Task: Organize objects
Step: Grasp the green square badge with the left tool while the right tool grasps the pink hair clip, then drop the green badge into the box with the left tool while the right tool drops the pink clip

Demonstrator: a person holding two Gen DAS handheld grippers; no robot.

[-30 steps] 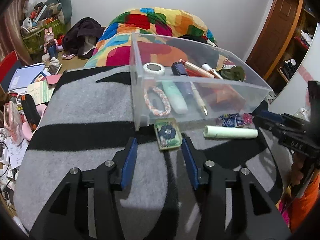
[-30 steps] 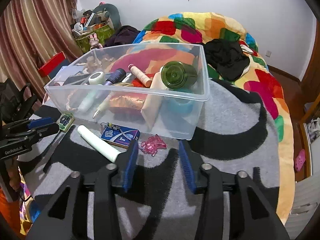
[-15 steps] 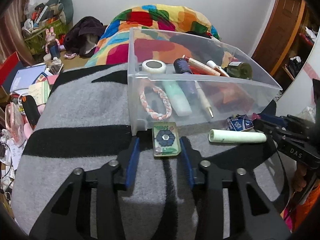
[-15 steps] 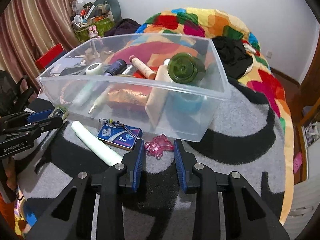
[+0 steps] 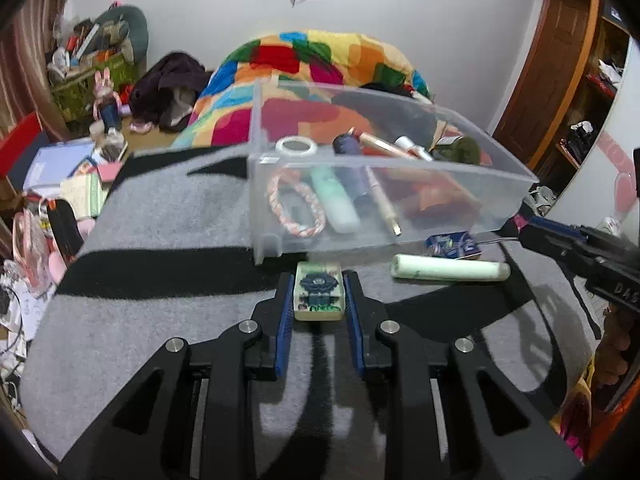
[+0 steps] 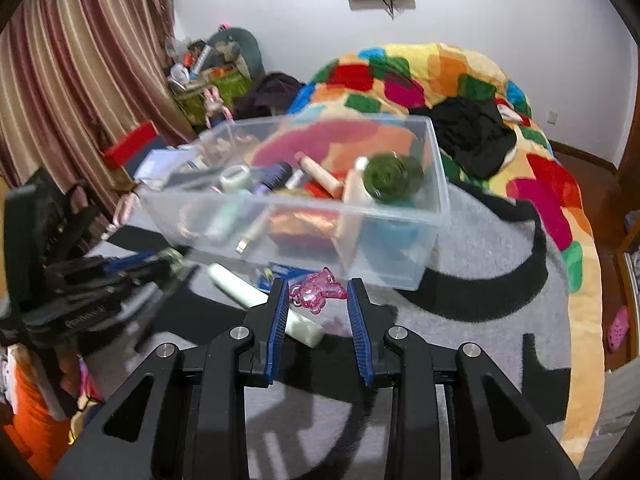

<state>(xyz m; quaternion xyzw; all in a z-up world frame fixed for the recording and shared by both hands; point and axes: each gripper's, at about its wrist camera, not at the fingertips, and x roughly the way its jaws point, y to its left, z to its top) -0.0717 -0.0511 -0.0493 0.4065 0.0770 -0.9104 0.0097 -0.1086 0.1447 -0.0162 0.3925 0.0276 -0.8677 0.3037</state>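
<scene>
The small pale-green rectangular block with a dark flower printed on its top (image 5: 319, 291) lies on the grey-and-black striped blanket (image 5: 160, 240), just in front of the near corner of the clear plastic storage bin (image 5: 400, 216); it looks rigid, light and smooth-sided, so the two long flat sides are the sensible place to grip, and a glossy surface like that may slip if pinched too near one end. The left gripper (image 5: 319, 280) has its blue-padded fingers (image 5: 285, 312) narrowed to the block's width, one along each long side, apparently touching it, though whether they already press firmly cannot be told. Further right on the blanket lie a pale-green cylindrical tube (image 5: 450, 271) and a small blue printed packet (image 5: 452, 243), both beside the bin's front wall. Further right again, the translucent pink bear-shaped charm (image 6: 318, 291) looks like light, hard plastic with a bumpy outline and a small ring, best taken across its body. The right gripper (image 6: 318, 292) is partly open around the charm, with clear gaps on both sides, so it holds nothing. Motion blur softens the bin's contents in the right wrist view.
</scene>
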